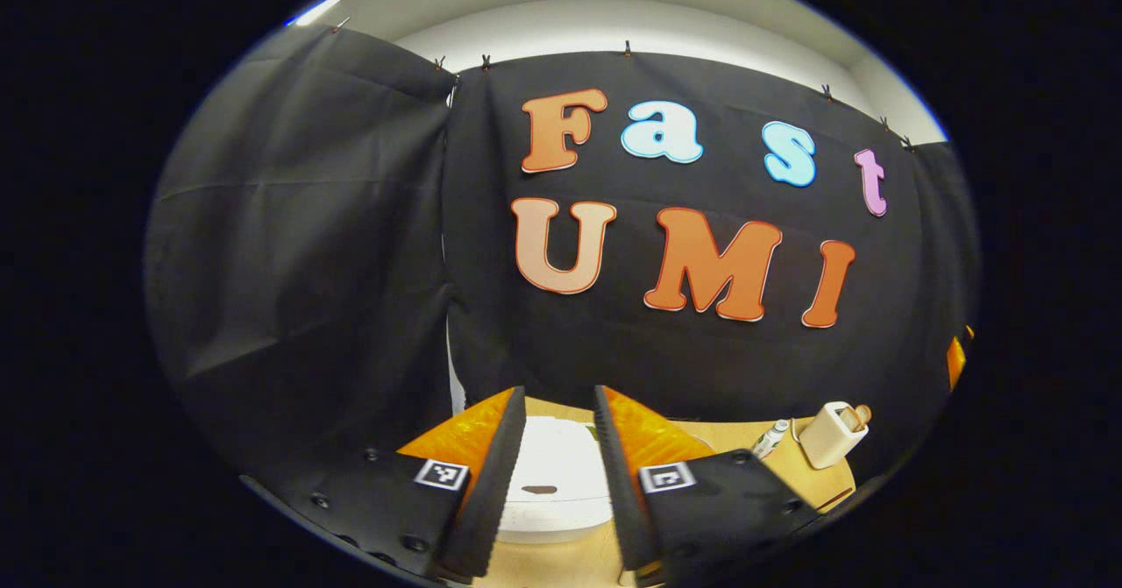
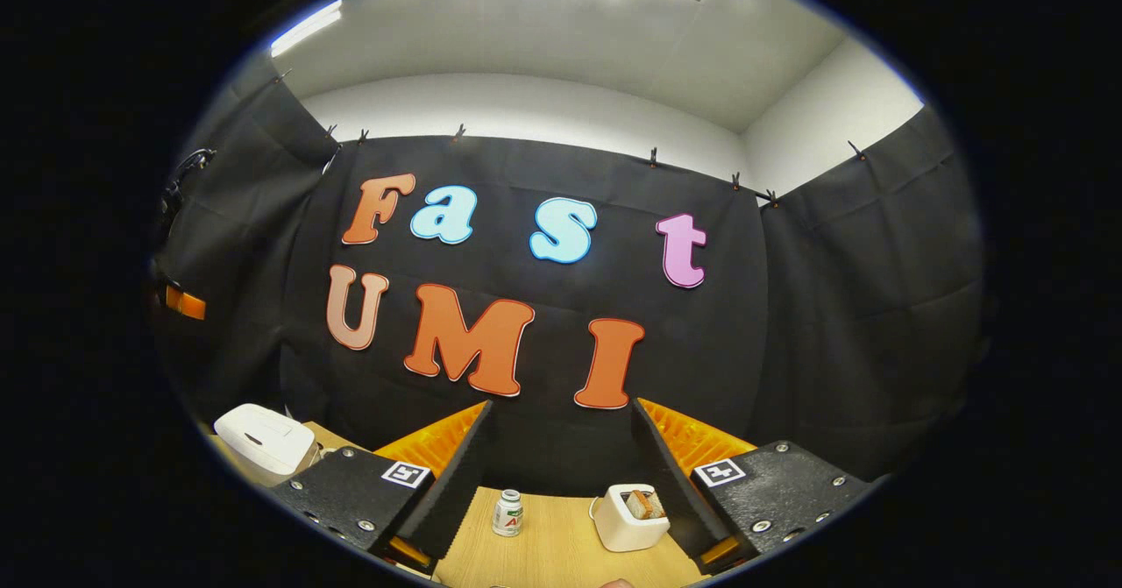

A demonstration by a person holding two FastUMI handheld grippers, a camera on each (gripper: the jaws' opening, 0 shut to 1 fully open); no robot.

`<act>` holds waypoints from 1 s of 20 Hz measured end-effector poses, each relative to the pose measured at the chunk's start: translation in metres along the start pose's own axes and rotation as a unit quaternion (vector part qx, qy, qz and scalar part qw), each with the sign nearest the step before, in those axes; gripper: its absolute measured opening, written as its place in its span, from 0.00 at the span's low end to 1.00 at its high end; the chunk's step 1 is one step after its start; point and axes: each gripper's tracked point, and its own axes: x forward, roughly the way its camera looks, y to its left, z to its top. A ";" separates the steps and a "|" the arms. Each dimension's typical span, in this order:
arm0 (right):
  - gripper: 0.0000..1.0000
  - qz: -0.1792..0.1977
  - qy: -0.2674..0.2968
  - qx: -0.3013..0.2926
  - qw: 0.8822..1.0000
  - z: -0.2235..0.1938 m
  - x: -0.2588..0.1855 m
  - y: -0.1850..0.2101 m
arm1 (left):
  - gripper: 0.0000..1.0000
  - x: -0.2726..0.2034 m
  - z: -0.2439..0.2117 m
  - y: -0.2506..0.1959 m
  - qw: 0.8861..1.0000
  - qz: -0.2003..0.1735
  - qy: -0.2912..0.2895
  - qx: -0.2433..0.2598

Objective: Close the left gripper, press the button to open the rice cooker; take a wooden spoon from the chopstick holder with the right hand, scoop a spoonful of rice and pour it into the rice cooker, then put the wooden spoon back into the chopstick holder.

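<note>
Left gripper: fingers spread apart, nothing between them. The inner finger faces are ribbed, and each black finger mount carries a square black-and-white coded tag. Through the gap, in the left gripper view, sits the rice cooker, a white, smooth, rounded body with its lid down and a small dark oval mark on top. Both fingers cut off its sides.

Right gripper: fingers likewise spread wide and empty, with the same ribbed faces and coded tags.

The table is light wood with a faint grain, and only a narrow strip of it shows at the bottom of each view.

The chopstick holder stands near the right finger in the right gripper view. It is a white, rounded box with a cord or loop at its left side. Brownish wooden ends protrude from its top; whether one is the wooden spoon cannot be told. In the left gripper view the same holder stands far right of the cooker.

A small white bottle with a pale cap stands left of the holder. Its label has red and green print, too small to read.

In the right gripper view the rice cooker appears at far left, partly cut off by the left finger mount.
</note>
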 end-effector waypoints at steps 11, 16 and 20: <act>0.94 -0.033 0.027 -0.018 0.999 -0.021 -0.020 -0.013 | 0.07 0.061 -0.110 -0.001 0.972 -0.035 0.225 -0.056; 0.94 -0.054 0.042 -0.027 0.997 -0.029 -0.042 -0.014 | 0.05 0.094 -0.156 0.003 0.945 -0.047 0.311 -0.087; 0.94 -0.078 0.061 -0.038 0.994 -0.039 -0.054 -0.018 | 0.05 0.120 -0.206 0.006 0.915 -0.047 0.382 -0.118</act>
